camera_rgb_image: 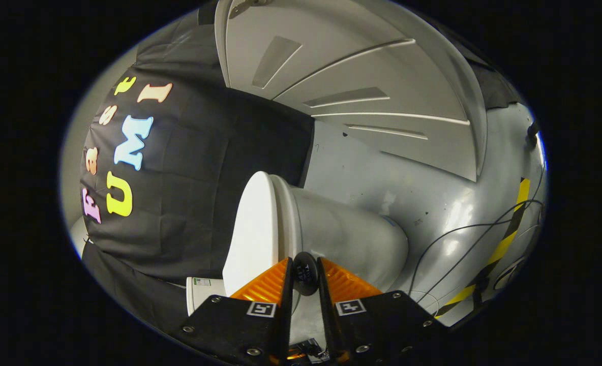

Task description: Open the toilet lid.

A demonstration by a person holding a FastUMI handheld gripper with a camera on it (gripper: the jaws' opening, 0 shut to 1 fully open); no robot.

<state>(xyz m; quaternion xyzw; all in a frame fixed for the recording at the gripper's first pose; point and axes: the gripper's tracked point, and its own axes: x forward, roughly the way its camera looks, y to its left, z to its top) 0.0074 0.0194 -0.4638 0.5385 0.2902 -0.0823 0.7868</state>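
Gripper view looks along the tongs (305, 269), whose two orange fingers (263, 284) stand close together with a small dark oval tab (305, 274) between them. Both fingers appear to press on that tab, one from each side. The tab juts from the edge of the toilet lid (252, 229), so the tongs are pinching the lid by this handle. The lid is white and lies flat on its seat, not lifted off it. Beyond the fingers the grey-white toilet bowl (352, 234) runs away from the lid, the whole scene appearing tilted on its side. Past the bowl is a grey floor (433, 198) with thin black cables (463, 226) and a strip of yellow-and-black tape (504, 239). A large white ribbed panel (362, 86) stands farther off.
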